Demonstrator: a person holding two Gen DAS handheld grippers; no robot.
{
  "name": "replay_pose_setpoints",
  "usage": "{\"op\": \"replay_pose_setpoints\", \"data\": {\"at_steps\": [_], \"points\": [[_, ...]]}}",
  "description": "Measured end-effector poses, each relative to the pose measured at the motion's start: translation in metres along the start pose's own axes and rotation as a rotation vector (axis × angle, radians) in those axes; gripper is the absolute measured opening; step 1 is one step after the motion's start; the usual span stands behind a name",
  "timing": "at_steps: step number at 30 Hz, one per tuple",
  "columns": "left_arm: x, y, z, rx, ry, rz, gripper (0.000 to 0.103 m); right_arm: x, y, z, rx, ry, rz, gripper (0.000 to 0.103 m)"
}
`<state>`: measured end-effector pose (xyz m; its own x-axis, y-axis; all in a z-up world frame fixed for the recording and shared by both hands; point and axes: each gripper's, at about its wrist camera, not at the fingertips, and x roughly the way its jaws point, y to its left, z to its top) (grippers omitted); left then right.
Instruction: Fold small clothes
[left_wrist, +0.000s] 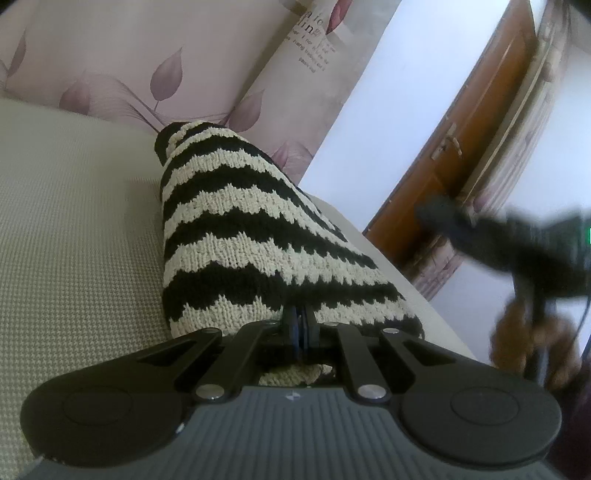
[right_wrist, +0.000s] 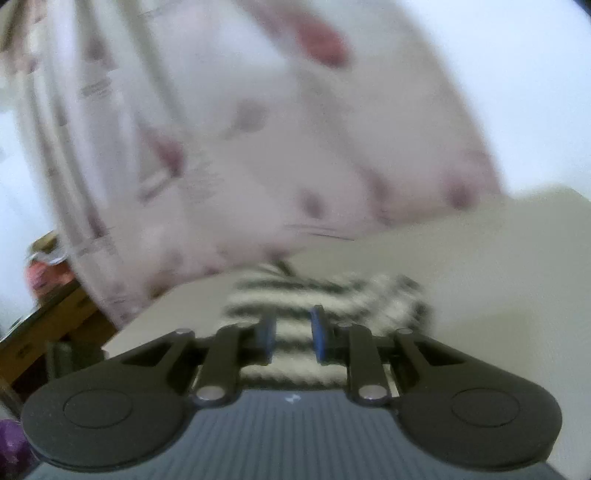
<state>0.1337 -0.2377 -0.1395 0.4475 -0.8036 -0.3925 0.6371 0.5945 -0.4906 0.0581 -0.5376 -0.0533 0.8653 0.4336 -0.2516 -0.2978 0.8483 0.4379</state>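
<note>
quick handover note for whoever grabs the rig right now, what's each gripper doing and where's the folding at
Left gripper: shut on the near edge of the striped knit garment.
Right gripper: open, empty, blue fingers pointed at the garment; its view is motion-blurred.
Garment lies on the beige cushion, by the floral wall.
Done: cannot tell how many folds.
Left: probably grab the other edge with the right, then fold over.

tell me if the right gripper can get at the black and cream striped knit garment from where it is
Probably yes: the right gripper is open, and the black and cream striped knit garment lies just ahead of its fingers with nothing between, though the view is blurred.
</note>
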Motion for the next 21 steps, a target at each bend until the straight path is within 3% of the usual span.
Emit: {"op": "replay_pose_setpoints", "data": {"at_steps": [3,7,10,16,21], "points": [[-0.003,0.0,-0.002,-0.004,-0.01,-0.003,0.013,0.061,0.029,0.025,-0.154,0.077,0.061,0.021],[-0.005,0.0,-0.003,-0.008,-0.013,-0.008,0.013,0.134,0.04,0.037,-0.215,0.177,0.069,0.019],[-0.007,0.001,-0.003,-0.019,-0.025,-0.01,0.013,0.194,0.03,0.011,-0.241,0.38,-0.006,0.018],[-0.01,0.003,-0.005,-0.05,-0.028,-0.028,0.013,0.202,0.01,0.002,-0.136,0.346,0.037,0.018],[-0.01,0.001,-0.004,-0.046,-0.024,-0.028,0.013,0.166,0.006,0.017,-0.053,0.244,0.086,0.021]]}}
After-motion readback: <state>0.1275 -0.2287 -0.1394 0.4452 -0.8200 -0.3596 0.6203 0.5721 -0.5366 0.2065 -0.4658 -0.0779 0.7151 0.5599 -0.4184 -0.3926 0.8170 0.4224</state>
